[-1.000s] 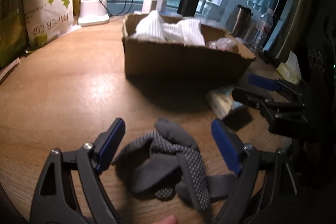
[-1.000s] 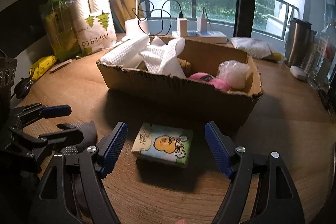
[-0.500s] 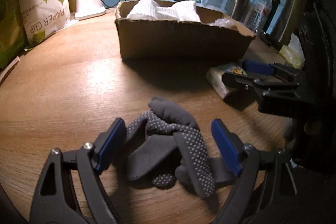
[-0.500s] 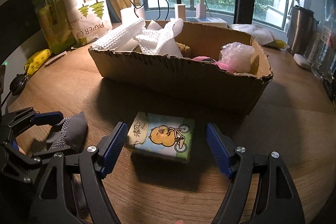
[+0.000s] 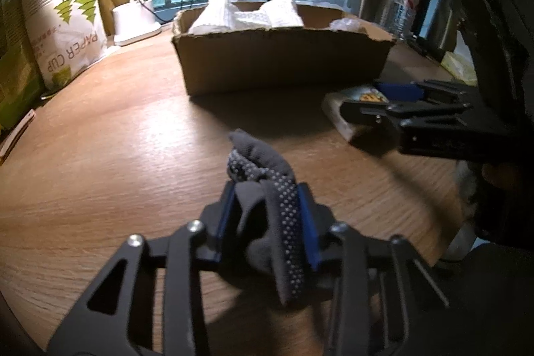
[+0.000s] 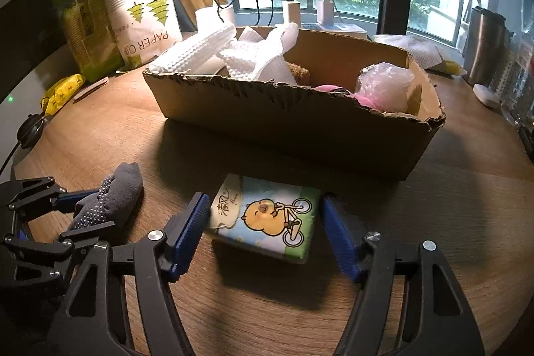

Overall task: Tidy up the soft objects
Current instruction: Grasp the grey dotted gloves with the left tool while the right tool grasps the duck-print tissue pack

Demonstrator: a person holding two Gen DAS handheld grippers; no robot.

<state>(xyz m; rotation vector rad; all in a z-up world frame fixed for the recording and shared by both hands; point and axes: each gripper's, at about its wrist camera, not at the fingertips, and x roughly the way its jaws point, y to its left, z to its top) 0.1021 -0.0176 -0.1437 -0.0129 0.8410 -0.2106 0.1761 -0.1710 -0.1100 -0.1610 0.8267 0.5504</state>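
A bundle of grey dotted socks (image 5: 263,155) lies on the wooden table, and my left gripper (image 5: 267,189) is closing on it, its blue pads pressing the fabric from both sides. In the right wrist view the socks (image 6: 123,186) sit at the lower left in the left gripper (image 6: 66,209). A tissue pack (image 6: 267,216) printed with a yellow cartoon on a bicycle lies flat between the fingers of my right gripper (image 6: 263,206). Those jaws are closing, with the pads just beside the pack's two edges. Behind both stands an open cardboard box (image 6: 293,122).
The box holds white towels (image 6: 213,52), a pink item and a crumpled plastic bag (image 6: 383,85). A paper cup pack (image 6: 143,19) and green packets stand at the back left. Chargers and cables line the window sill. A steel flask (image 6: 484,45) and bottles stand at the right.
The left jaws have closed from wide open onto the socks, bunching them. The right jaws have narrowed around the tissue pack and moved a little nearer to it.
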